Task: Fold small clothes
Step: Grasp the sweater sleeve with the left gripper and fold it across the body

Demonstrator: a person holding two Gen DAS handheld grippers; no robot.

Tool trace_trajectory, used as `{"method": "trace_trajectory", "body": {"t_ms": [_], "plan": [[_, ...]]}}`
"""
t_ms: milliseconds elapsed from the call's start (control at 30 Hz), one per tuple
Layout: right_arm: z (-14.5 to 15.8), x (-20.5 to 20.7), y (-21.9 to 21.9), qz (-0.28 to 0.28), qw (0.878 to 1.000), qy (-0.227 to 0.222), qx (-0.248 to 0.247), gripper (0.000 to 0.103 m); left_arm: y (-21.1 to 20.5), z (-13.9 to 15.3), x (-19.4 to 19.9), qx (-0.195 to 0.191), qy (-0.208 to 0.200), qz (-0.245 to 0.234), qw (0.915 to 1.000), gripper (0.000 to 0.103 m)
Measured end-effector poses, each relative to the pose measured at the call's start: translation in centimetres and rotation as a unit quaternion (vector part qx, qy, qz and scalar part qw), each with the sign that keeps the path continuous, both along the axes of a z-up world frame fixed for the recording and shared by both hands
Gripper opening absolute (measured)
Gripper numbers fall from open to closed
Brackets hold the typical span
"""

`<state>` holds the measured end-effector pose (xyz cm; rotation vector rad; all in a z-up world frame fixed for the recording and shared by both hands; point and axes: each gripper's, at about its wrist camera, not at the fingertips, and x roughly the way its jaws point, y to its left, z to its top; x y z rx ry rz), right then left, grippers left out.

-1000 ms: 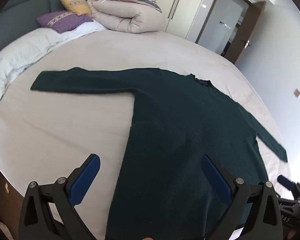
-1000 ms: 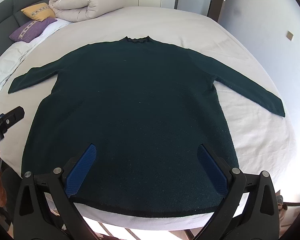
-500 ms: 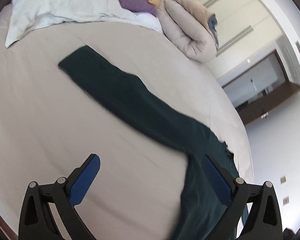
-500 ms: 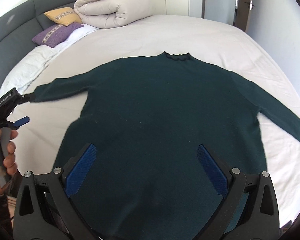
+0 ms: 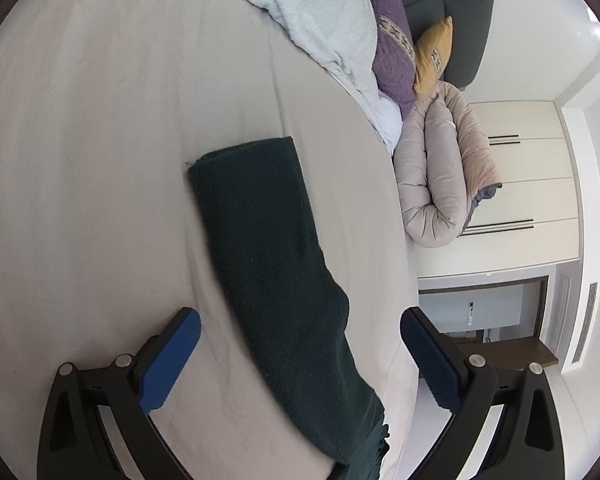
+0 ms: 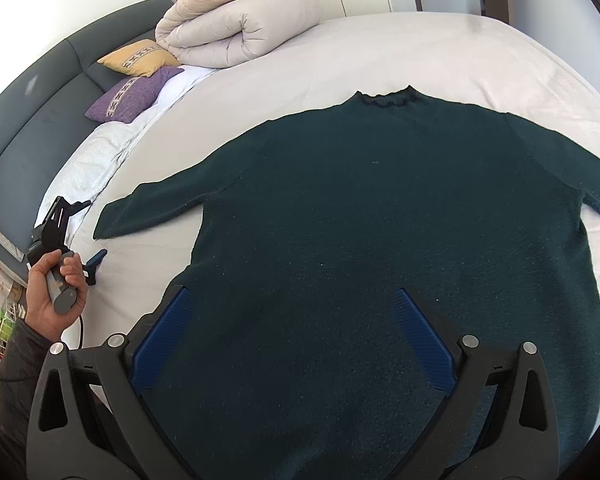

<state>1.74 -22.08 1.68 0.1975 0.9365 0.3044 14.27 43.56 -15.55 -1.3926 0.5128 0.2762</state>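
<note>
Nearest the camera, the right hand-held gripper (image 6: 292, 334) hovers over the lower body of the dark green sweater (image 6: 380, 240), its blue fingers spread wide apart with nothing between them. The sweater lies flat and spread out on the bed (image 6: 440, 52), hem toward the near edge, collar pointing to the far side, sleeves out to both sides. Over at the left edge of the bed, a hand (image 6: 54, 292) holds the left hand-held gripper (image 5: 300, 354), also wide open, lined up with the left sleeve (image 5: 268, 248), which runs between its fingers but isn't pinched. Farther back at the head of the bed sit a purple pillow (image 6: 134, 94), a yellow pillow (image 6: 140, 58) and a rolled-up duvet (image 6: 240, 28).
</note>
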Motion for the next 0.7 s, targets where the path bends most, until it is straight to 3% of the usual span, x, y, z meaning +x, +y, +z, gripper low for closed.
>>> {"method": "trace_trajectory", "body": {"t_ms": [100,200,333,400,433,567,667,700], "plan": [[-0.8,0.1,-0.3,-0.004,1.000,0.010,0.017,0.097,0.8,-0.1,1.5,-0.010,0.000,0.006,0.9999,0.099],[-1.4,0.1,-0.6,-0.009,1.000,0.019,0.023,0.096,1.6,-1.0,2.2,-0.031,-0.001,0.009,0.9995,0.075],[-2.0,0.1,-1.3,-0.019,0.999,0.026,0.028,0.095,2.5,-2.6,3.2,-0.055,0.008,0.006,0.9984,0.026],[-2.3,0.2,-1.8,-0.028,0.999,0.028,0.034,0.095,2.5,-2.7,3.1,-0.051,0.012,0.008,0.9986,0.014],[-2.4,0.2,-2.2,-0.032,0.998,0.028,0.037,0.095,2.3,-2.4,3.0,-0.038,0.014,0.006,0.9992,0.007],[-3.2,0.4,-3.8,-0.047,0.997,0.035,0.048,0.091,-0.7,1.6,4.0,0.063,0.020,-0.035,0.9972,0.007],[-3.9,0.6,-5.6,-0.066,0.995,0.043,0.067,0.091,-6.3,6.4,7.1,0.161,0.012,-0.117,0.9799,0.007],[-4.1,0.7,-6.3,-0.074,0.994,0.045,0.072,0.091,-9.8,8.4,8.4,0.209,0.009,-0.158,0.9650,0.007]]}}
